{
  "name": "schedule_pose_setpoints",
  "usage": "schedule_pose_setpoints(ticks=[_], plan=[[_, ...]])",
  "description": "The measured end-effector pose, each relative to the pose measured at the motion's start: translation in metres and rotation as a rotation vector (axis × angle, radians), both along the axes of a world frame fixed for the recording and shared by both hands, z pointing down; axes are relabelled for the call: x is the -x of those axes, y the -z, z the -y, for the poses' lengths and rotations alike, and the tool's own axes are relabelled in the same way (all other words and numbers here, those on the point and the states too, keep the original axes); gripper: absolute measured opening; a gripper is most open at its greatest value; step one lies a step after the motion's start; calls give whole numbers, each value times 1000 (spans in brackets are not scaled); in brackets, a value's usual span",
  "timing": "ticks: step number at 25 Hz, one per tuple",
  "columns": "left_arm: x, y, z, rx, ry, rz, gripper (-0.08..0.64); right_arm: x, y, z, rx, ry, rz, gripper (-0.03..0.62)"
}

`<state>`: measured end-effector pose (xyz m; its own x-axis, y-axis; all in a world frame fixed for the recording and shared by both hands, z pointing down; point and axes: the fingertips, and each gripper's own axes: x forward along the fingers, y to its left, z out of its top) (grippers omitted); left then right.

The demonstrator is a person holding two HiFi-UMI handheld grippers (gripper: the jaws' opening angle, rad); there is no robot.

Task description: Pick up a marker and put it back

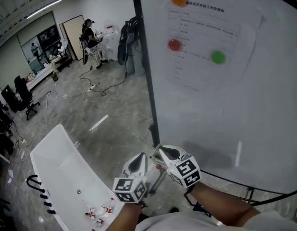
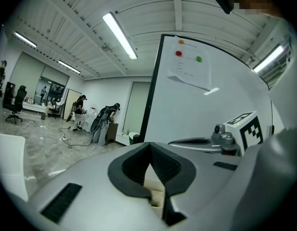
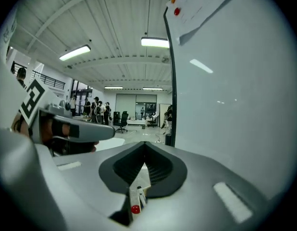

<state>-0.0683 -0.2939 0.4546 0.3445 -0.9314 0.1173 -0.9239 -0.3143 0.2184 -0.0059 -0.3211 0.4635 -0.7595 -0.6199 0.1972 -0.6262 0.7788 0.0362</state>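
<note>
Task is looking not started, judging from these views. Left tongs (image 2: 149, 153) are sitting clenched, dark pads meeting at the tip, nothing between them. Right tongs (image 3: 144, 154) are also clenched with nothing gripped. A small white piece with a red dot (image 3: 135, 209) is showing low in the throat behind the pads. It is probably part of the tool and not a marker, but the view is too tight to be sure. Both tongs are hovering side by side close to the person's body, pointing up toward the whiteboard (image 1: 225, 109) and not touching it. The whiteboard is carrying a paper sheet (image 1: 206, 37) with coloured magnets (image 1: 217, 57) on it. No marker is showing on its face.

Marker: neither pair of tongs is holding one. The only candidates are the small red-and-white bits (image 1: 99, 211) lying in a cluster on the white worktop (image 1: 57, 153) down at the person's left, well apart from both tongs. They are too small to call markers for certain.

Done: nothing that is showing. Left: reaching to a marker, opening one pair of tongs, closing on it, lifting, then setting it back where it was lying and letting go. So the whole pick-and-return is reading as pending. People (image 1: 89, 42) are working in the background, well away.
</note>
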Motion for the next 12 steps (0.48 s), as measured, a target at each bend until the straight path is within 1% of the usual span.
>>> schedule_pose_setpoints(ticks=[2,5,8,12], plan=[[-10,8,3,-11,-21,3,3,-6,17,-6,-4,-11,45,3],[-24,19,7,-27,-44,7,3,-15,36,-13,-17,-24,82,2],[-34,27,9,-38,-59,13,4,-23,45,-16,-20,-39,99,2],[-43,35,9,-52,-75,21,3,-30,52,-16,-31,-57,101,2]])
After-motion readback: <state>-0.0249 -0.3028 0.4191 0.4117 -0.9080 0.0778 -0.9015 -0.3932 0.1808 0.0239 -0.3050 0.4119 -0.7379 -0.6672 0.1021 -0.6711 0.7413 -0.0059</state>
